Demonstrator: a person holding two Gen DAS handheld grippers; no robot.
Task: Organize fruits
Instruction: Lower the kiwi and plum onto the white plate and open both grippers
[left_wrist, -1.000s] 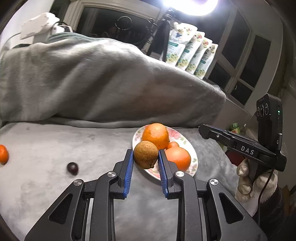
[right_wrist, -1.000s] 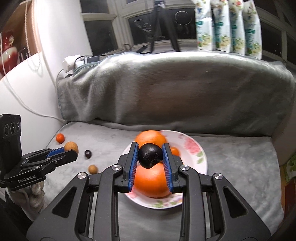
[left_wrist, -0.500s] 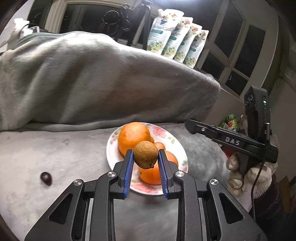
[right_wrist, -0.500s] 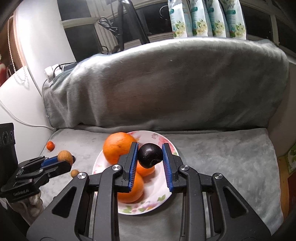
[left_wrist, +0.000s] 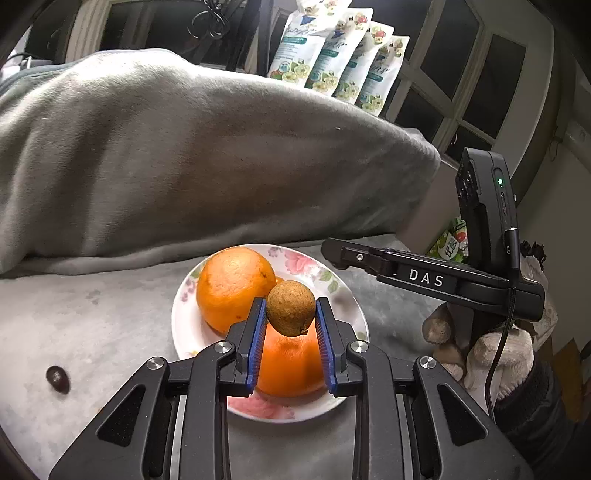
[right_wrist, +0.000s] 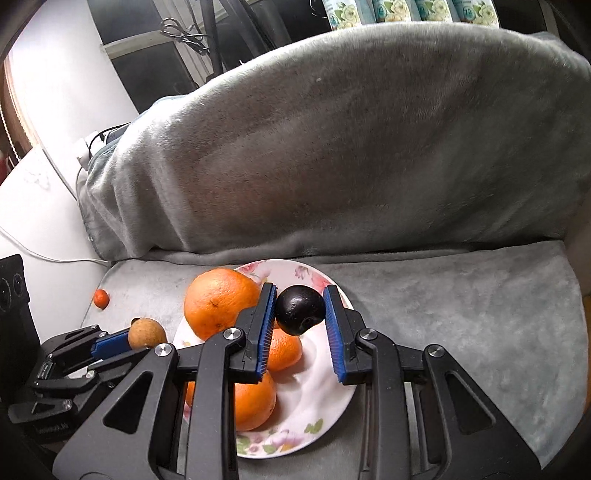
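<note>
left gripper (left_wrist: 290, 314): my blue pads are pinching a small brown fruit (left_wrist: 290, 308), rough tan skin, held clear above the plate. From the other cam I can see it sticking out of the tips at the plate's left edge.
right gripper (right_wrist: 300, 310): clamped on a dark round fruit (right_wrist: 300, 309), almost black and a bit shiny. It hangs over the plate, just right of the big orange.
plate (right_wrist: 314, 384): white with pink flowers on the rim, sitting on the grey cover right under both sets of fingers.
on the plate: one big orange (left_wrist: 235, 288) toward the back, a second orange (left_wrist: 291, 363) nearer me, and a smaller orange one (right_wrist: 282, 350) tucked between them. All three look to be touching.
loose bits: a small dark fruit (left_wrist: 58, 378) lying on the cover well left of the plate, and a tiny orange fruit (right_wrist: 101, 298) farther out near the wall.
gloved hand (left_wrist: 495, 354): white glove wrapped round the right gripper's handle, at the right of my left cam.
grey blanket (left_wrist: 184, 166): draped over the hump behind the plate and spread flat under it.
back row: some flowery pouches (left_wrist: 340, 62) standing along the window sill behind the blanket.
</note>
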